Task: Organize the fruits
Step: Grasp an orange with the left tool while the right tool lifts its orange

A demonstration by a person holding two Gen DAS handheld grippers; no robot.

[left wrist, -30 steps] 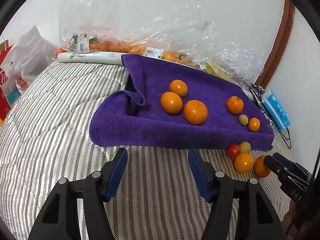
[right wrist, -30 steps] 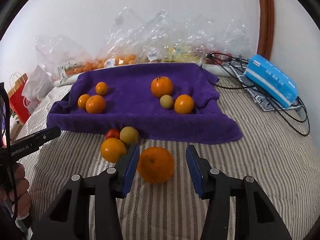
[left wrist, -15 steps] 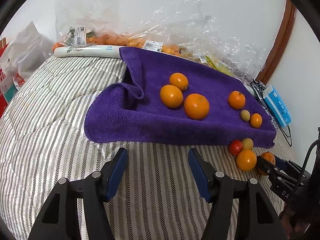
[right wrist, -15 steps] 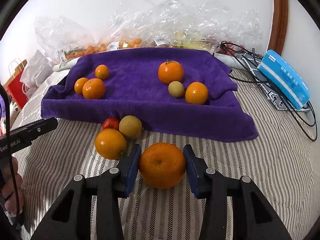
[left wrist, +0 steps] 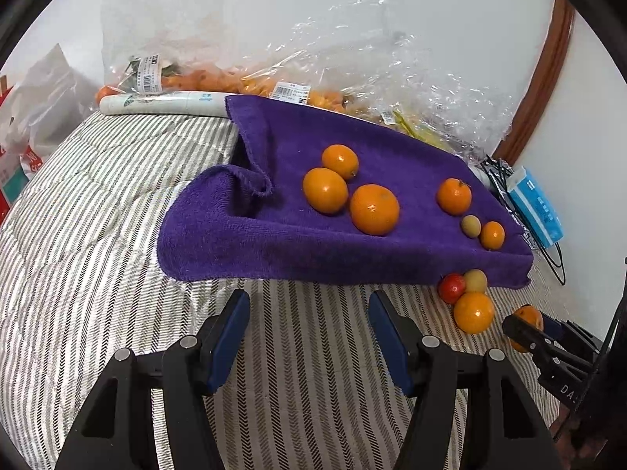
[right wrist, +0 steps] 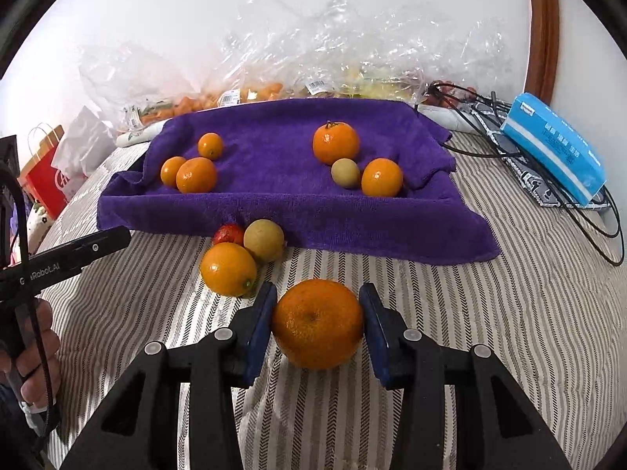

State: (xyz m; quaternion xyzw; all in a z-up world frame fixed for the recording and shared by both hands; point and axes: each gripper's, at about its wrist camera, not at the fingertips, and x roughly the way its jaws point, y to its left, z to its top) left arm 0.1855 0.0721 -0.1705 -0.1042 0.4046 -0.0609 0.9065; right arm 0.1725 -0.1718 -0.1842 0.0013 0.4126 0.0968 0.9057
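Peeking out at four o'clock in the left view, the big orange (left wrist: 527, 319) is half hidden by the right gripper (right wrist: 318, 323), whose pads now clamp it on the striped bedding (right wrist: 509, 333); a second ago they stood apart from it. Left gripper (left wrist: 309, 329) hangs open, empty. Six fruits sit on the purple towel (right wrist: 274, 164).

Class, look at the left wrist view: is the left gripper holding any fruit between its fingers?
No: the left gripper stands open over the bare striped bedcover, with nothing between its fingers.
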